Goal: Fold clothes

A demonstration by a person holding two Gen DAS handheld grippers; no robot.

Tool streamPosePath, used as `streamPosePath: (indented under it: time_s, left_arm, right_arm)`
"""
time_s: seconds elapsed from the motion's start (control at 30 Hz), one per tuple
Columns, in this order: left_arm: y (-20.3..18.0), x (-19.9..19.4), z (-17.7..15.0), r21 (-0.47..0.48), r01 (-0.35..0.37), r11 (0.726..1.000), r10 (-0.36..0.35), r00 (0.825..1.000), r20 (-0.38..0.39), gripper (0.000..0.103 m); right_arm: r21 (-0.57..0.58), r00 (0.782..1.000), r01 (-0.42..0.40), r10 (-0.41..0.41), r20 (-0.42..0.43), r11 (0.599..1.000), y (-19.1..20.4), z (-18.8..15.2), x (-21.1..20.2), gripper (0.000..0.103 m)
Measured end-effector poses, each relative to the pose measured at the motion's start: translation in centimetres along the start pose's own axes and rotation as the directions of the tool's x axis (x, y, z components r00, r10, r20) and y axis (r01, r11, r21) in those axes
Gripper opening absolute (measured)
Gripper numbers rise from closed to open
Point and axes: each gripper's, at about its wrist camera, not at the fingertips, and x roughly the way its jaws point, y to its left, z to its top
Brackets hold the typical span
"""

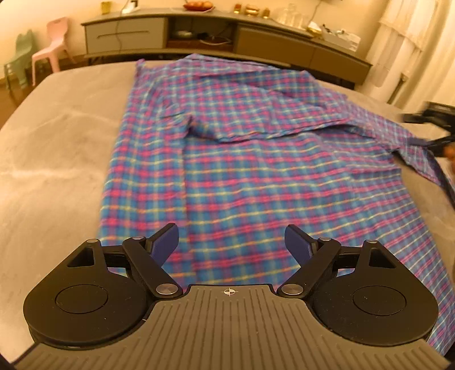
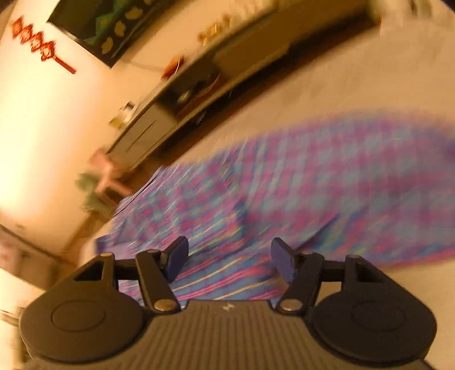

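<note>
shirt (image 1: 256, 170): checked cloth in blue, pink and yellow
where: spread out on the grey bed (image 1: 57, 142)
state: mostly flat, with one part folded over the top
right edge: bunched up and a bit lifted

Grey bed cover (image 1: 57, 136) w/ low TV cabinet (image 1: 199, 34) behind it, fruit plate (image 1: 198, 5) & gold cups (image 1: 251, 10) on top, pink plastic chair (image 1: 51, 48) beside a green chair (image 1: 18, 61) at left, red wall ornament (image 2: 37, 42).

likely home bedroom: bed (image 1: 57, 136), sideboard (image 1: 199, 31)
</note>
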Motion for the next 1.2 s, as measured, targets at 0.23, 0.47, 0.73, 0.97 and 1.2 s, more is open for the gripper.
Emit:
streamPosePath:
  time_s: [0.23,0.47,0.73,0.97,1.2]
  left_arm:
    - [-3.5,-0.6,2.3,0.062,0.097,0.993,-0.1,0.994,0.035,0.077]
    - [-8.9,2.2,5.5,0.134,0.106,0.985,-0.111,0.993,0.036,0.078]
    - [-6.2,1.9,3.9,0.165,0.021,0.986,-0.034,0.997,0.072,0.078]
    - [-0.6,3.5,2.4,0.07,0.022,0.997,-0.025,0.999,0.036,0.076]
    - [2.3,1.4,3.6,0.038,0.047,0.998,-0.05,0.993,0.107,0.076]
  right_arm:
    - [-0.296,0.857,0.515,-0.478,0.193,0.804,-2.5,-1.0,-5.2,0.08]
    - [0.065,0.997,-0.072,0.073,-0.009,0.995,-3.9,-1.4,-3.7,0.077]
    - [0.301,0.9,-0.343,0.403,-0.166,0.89,2.7,-2.5,6.5,0.077]
    - [0.449,0.943,-0.25,0.321,-0.088,0.858,2.5,-1.4,13.2,0.066]
    - [0.198,0.994,-0.113,0.111,0.024,0.974,7.9,-0.8,12.2,0.006]
